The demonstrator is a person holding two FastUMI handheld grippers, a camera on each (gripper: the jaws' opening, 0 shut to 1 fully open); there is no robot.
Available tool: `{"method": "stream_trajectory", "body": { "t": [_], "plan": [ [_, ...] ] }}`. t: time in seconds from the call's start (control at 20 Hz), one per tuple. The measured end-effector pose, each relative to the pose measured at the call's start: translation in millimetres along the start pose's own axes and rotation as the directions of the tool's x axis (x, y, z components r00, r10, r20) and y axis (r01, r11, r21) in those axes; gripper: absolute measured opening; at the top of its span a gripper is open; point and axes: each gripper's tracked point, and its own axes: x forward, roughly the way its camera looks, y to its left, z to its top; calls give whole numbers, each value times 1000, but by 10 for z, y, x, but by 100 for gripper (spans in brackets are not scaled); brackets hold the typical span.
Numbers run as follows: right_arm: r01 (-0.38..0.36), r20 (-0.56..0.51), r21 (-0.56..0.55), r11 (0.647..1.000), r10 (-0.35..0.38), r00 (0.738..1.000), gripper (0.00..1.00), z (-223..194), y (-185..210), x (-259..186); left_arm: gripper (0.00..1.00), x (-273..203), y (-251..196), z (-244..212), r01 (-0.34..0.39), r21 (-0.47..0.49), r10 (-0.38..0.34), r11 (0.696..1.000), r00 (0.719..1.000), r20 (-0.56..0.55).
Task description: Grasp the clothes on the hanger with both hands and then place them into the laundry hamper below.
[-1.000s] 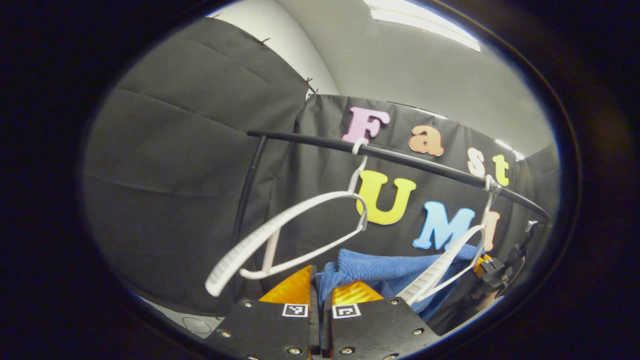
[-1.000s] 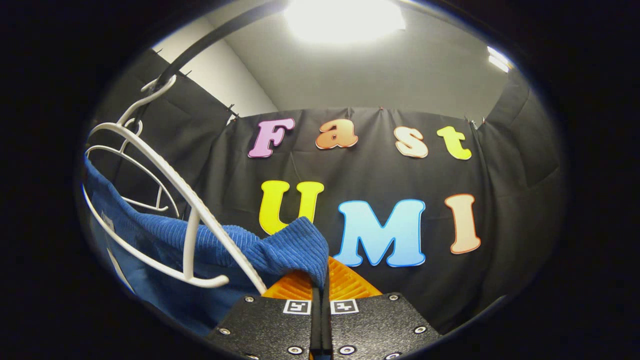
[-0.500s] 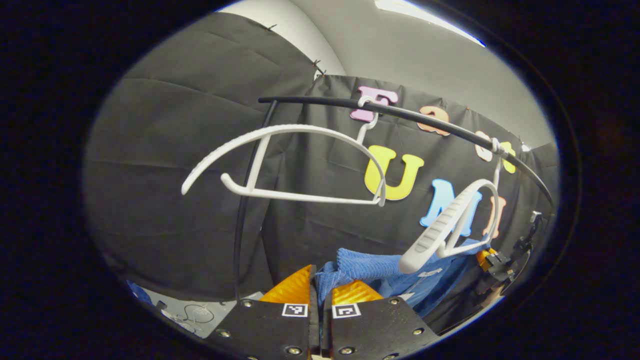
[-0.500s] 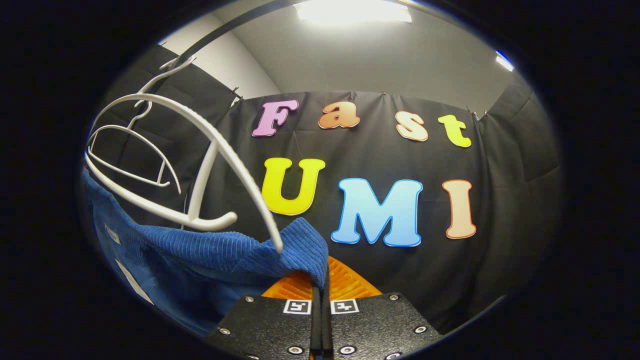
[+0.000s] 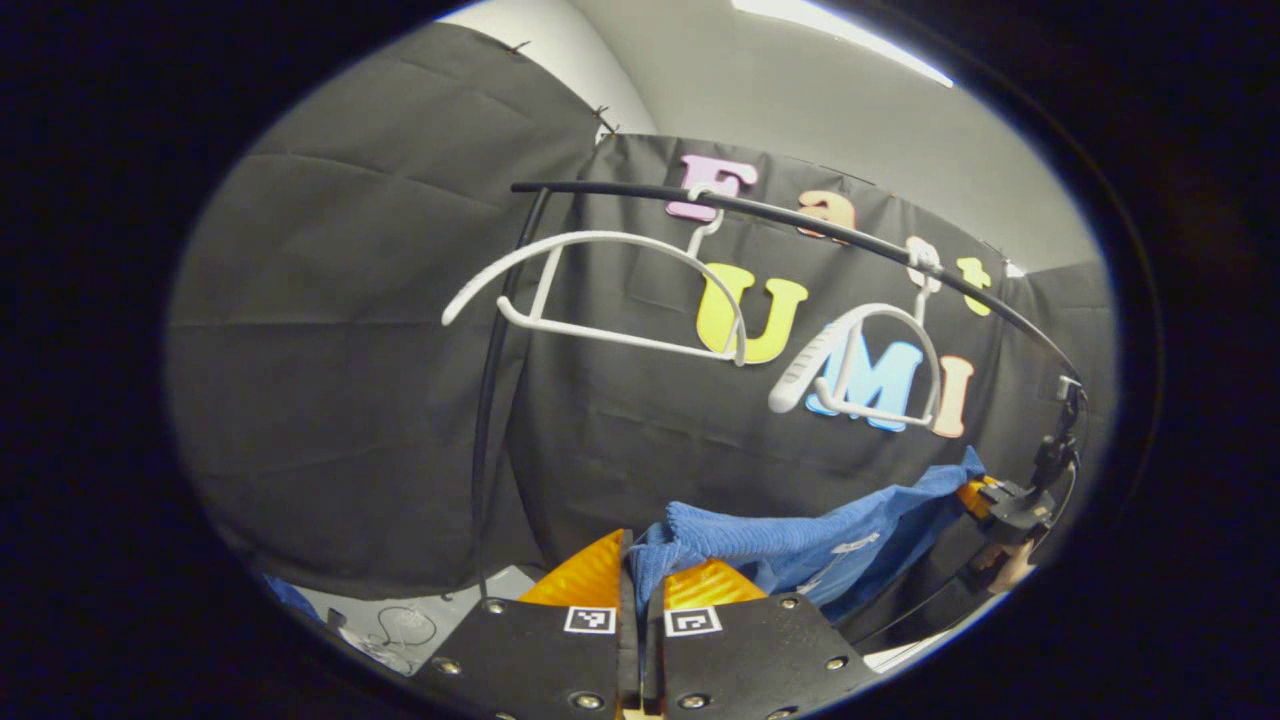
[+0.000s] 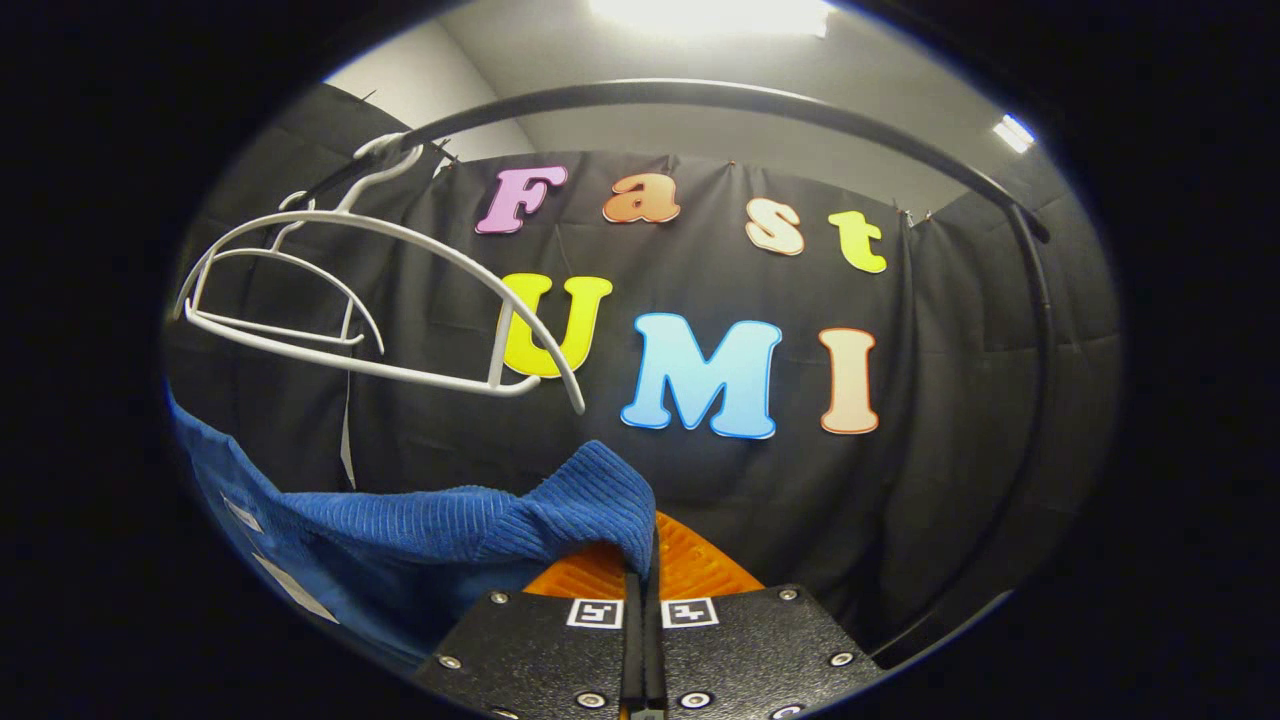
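Left gripper view: our left gripper [image 5: 640,585] and right gripper [image 6: 640,560] each pinch the blue clothes [image 5: 790,545] between their fingers, below the bare hangers [image 6: 350,300]. Next we lower them into the hamper.

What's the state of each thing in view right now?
Garment: off the hangers, stretched between both claws.
Left claw: shut on garment.
Right claw: shut on garment.
Near hanger: bare, hooked on rail.
Far hanger: bare, hooked on rail.
Rail: carries both hangers.
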Motion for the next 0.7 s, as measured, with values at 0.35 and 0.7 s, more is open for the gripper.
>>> {"method": "stream_trajectory", "body": {
  "t": [0.35, 0.7],
  "plan": [
    [98, -82, 66, 993, -92, 992, 0, 128, 108, -1082, 3, -388, -47, 22, 197, 87, -194, 977, 980, -42],
    [33, -223, 160, 987, 4, 975, 0, -252, 577, -1900, 2, -685, -288, -503, 260, 66, -248, 963, 957, -152]
  ]
}}
